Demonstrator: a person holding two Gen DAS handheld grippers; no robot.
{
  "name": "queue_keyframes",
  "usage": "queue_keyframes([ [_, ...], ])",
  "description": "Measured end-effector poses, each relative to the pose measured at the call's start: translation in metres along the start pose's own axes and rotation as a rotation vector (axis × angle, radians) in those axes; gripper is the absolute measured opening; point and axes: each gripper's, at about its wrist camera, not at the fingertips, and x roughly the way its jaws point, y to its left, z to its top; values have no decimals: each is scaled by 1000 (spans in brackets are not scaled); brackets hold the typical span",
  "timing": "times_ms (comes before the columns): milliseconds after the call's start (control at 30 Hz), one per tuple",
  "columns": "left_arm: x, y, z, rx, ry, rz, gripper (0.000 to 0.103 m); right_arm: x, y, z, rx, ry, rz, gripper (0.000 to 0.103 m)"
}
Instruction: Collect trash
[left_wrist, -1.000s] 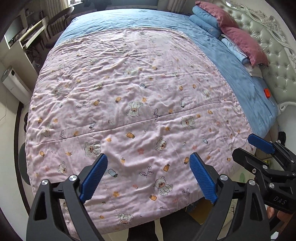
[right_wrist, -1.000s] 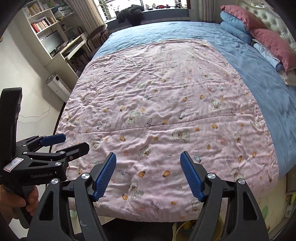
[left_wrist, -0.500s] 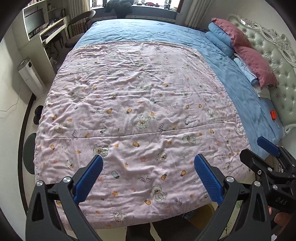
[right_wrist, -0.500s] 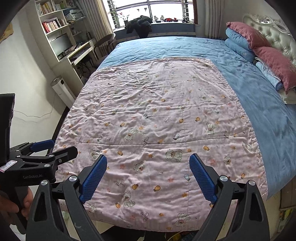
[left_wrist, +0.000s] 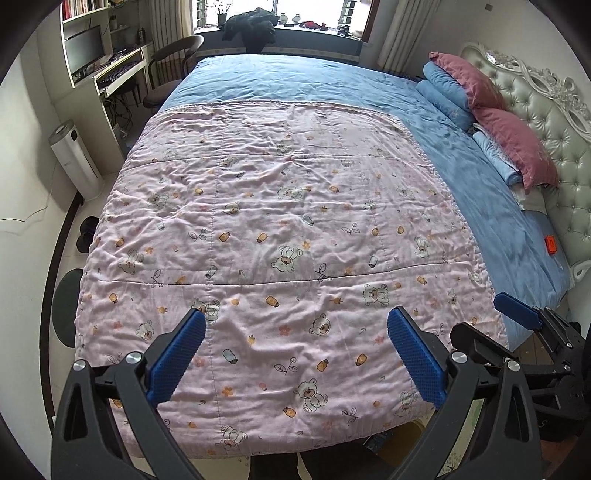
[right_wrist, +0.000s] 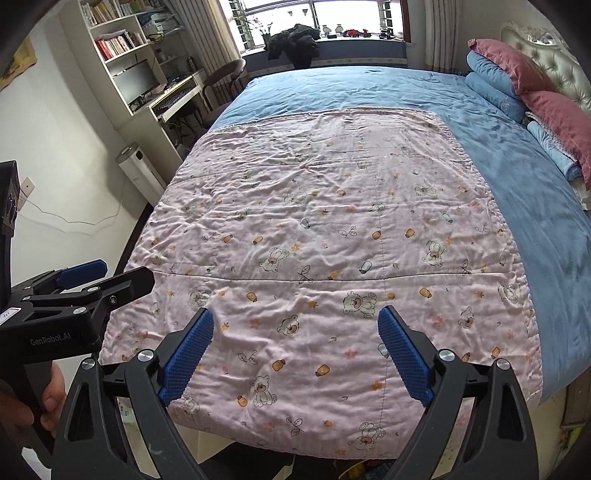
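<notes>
A pink quilt (left_wrist: 288, 229) with bear prints lies flat over a blue sheet (left_wrist: 303, 79) on a wide bed. I see no loose trash on the quilt. A small orange object (left_wrist: 550, 244) rests on the sheet near the headboard. My left gripper (left_wrist: 295, 321) hovers above the quilt's near edge, open, with nothing between its blue pads. My right gripper (right_wrist: 295, 317) hangs beside it over the same edge, also open with nothing in it. Each shows in the other's view: the right gripper (left_wrist: 480, 317) at the right, the left gripper (right_wrist: 125, 271) at the left, with a hand on its handle.
Red and blue pillows (left_wrist: 491, 110) lean on a tufted headboard (left_wrist: 554, 122) at the right. A desk with monitor (right_wrist: 147, 83), a chair (right_wrist: 225, 77) and a white tower appliance (right_wrist: 142, 175) stand left of the bed. Dark slippers (left_wrist: 86, 232) lie on the floor.
Both grippers rose and tipped back from the quilt, so more of the room and window shows. Both pairs of jaws spread wider. Nothing was picked up.
</notes>
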Motion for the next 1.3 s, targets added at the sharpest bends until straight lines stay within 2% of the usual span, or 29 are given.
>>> queue_keyframes([
  [633,4,4,5,-16,18,-14,99,9,-5,9,30,24,22,87],
  [867,4,4,6,-7,-6,-12,98,18,-6,10,33,40,30,87],
  [1300,18,19,11,-103,69,-12,99,25,-7,17,35,58,50,87],
])
